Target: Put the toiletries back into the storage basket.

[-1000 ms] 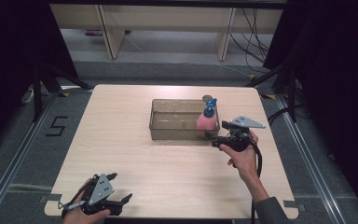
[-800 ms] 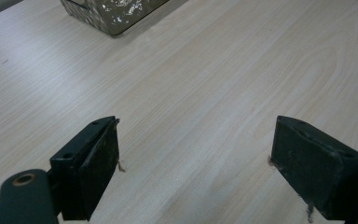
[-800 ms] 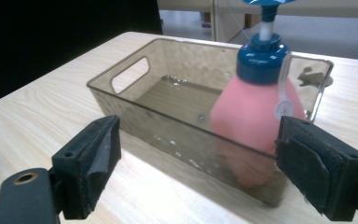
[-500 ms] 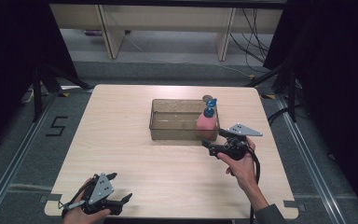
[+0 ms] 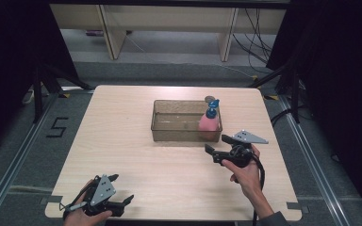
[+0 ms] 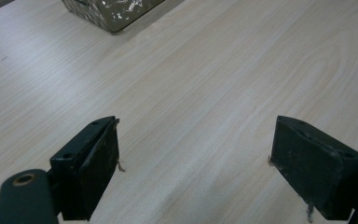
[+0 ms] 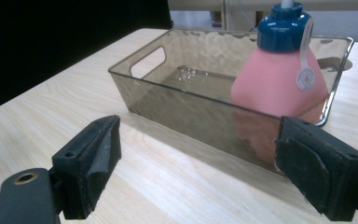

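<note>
Both grippers' jaws gape empty; right gripper faces the bin, left gripper near the table edge.

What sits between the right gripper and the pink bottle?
The near wall of the bin that holds the bottle, then bare table before the open right gripper, seen in the right gripper view.
</note>
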Tool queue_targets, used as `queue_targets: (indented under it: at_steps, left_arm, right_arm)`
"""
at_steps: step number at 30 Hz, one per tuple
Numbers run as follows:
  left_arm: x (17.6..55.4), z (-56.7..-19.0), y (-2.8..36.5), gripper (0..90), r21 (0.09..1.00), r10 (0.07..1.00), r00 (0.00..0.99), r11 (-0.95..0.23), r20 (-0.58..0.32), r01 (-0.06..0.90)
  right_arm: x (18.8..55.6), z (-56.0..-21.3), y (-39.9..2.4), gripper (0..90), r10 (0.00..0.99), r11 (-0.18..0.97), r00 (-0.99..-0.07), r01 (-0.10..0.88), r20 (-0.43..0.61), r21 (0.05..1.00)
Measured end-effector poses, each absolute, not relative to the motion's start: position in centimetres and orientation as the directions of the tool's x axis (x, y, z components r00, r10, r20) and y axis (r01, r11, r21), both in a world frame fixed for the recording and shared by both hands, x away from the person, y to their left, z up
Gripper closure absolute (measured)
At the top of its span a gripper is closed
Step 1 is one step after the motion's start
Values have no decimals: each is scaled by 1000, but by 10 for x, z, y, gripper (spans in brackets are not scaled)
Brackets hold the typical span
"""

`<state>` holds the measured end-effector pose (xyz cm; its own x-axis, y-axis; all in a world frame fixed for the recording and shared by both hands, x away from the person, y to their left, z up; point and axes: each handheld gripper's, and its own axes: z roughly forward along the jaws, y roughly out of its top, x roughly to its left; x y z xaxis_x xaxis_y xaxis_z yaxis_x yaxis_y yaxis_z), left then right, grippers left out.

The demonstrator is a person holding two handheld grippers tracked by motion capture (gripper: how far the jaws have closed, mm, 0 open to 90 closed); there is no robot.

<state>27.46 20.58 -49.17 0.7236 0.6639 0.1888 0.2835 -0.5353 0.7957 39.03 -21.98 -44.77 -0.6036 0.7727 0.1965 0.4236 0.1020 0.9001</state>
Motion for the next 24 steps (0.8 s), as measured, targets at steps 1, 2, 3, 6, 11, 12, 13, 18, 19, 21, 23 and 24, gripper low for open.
queue_targets:
  at_steps: [1, 2, 3, 6, 11, 12, 13, 18, 19, 21, 23, 24]
  left_arm:
    - [275, -492, 206, 147, 796, 662, 726, -536, 189, 282]
    - [275, -492, 206, 147, 799, 664, 721, -534, 195, 276]
    - [275, -491, 206, 147, 798, 662, 723, -537, 197, 273]
    - [274, -491, 206, 148, 799, 658, 729, -534, 189, 276]
    - [274, -492, 205, 147, 806, 665, 725, -522, 179, 279]
    - [273, -493, 204, 147, 816, 672, 722, -504, 166, 282]
    - [273, -492, 204, 147, 811, 669, 723, -513, 174, 279]
    - [273, -492, 207, 147, 800, 665, 722, -532, 193, 276]
    - [273, -493, 207, 148, 801, 666, 722, -529, 189, 279]
    - [274, -493, 207, 147, 799, 667, 719, -532, 194, 279]
    - [274, -493, 206, 147, 803, 661, 725, -531, 192, 271]
    - [273, -493, 206, 147, 806, 664, 723, -526, 190, 272]
  right_arm:
    - [388, -448, -219, 156, 773, 86, -594, 445, 222, 891]
    - [389, -448, -221, 156, 777, 103, -600, 421, 191, 901]
    - [388, -448, -222, 156, 776, 105, -601, 422, 191, 901]
    - [386, -447, -224, 157, 775, 103, -603, 412, 186, 905]
    - [382, -449, -222, 156, 773, 77, -594, 434, 221, 898]
    - [382, -449, -224, 156, 775, 102, -602, 422, 194, 901]
    - [382, -450, -223, 157, 775, 104, -602, 425, 195, 899]
    - [378, -449, -220, 156, 775, 119, -603, 433, 189, 893]
    - [377, -449, -220, 156, 762, 114, -616, 429, 198, 896]
    - [376, -449, -220, 156, 766, 105, -613, 417, 194, 903]
    - [373, -450, -221, 156, 763, 100, -613, 423, 203, 901]
    - [372, -449, -221, 156, 760, 99, -613, 440, 218, 893]
